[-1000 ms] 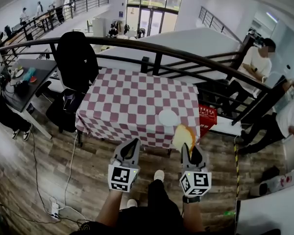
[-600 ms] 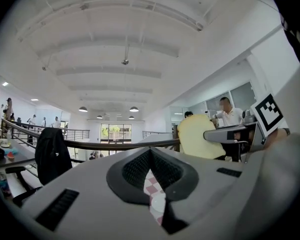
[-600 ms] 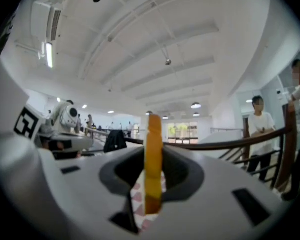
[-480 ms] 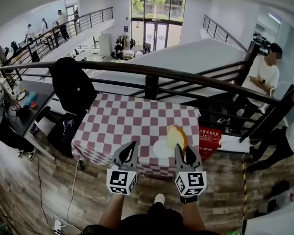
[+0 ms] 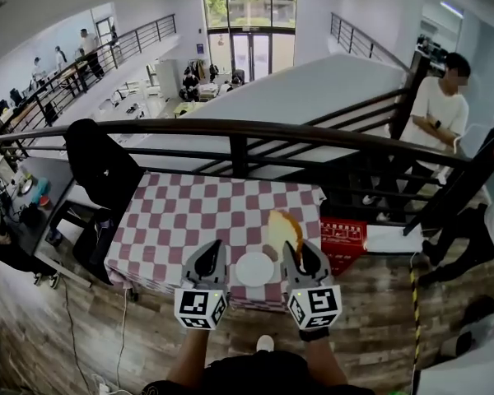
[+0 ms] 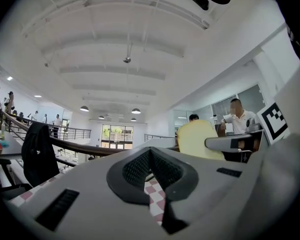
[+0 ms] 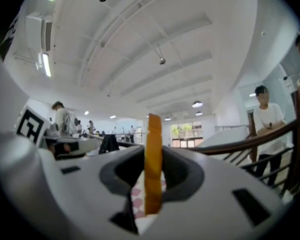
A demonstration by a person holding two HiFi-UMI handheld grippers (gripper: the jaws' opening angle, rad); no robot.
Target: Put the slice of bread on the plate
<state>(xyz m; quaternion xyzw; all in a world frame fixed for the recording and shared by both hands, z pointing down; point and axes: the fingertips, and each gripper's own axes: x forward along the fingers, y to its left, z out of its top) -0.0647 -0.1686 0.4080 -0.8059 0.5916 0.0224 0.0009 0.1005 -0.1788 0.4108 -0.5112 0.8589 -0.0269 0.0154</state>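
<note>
Grey left gripper [image 5: 213, 250] and right gripper [image 5: 300, 252] bear marker cubes [image 5: 201, 309] (black-and-white squares).

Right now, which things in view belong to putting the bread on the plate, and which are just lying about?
Belonging to the job: slice of bread, held in the right hand-held gripper; white plate on the checkered table.
Just lying about: black jacket left of the table; red crate right of it.

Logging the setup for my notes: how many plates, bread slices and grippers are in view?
plate: 1
slice of bread: 1
grippers: 2 (left gripper, right gripper)
Total: 4
</note>
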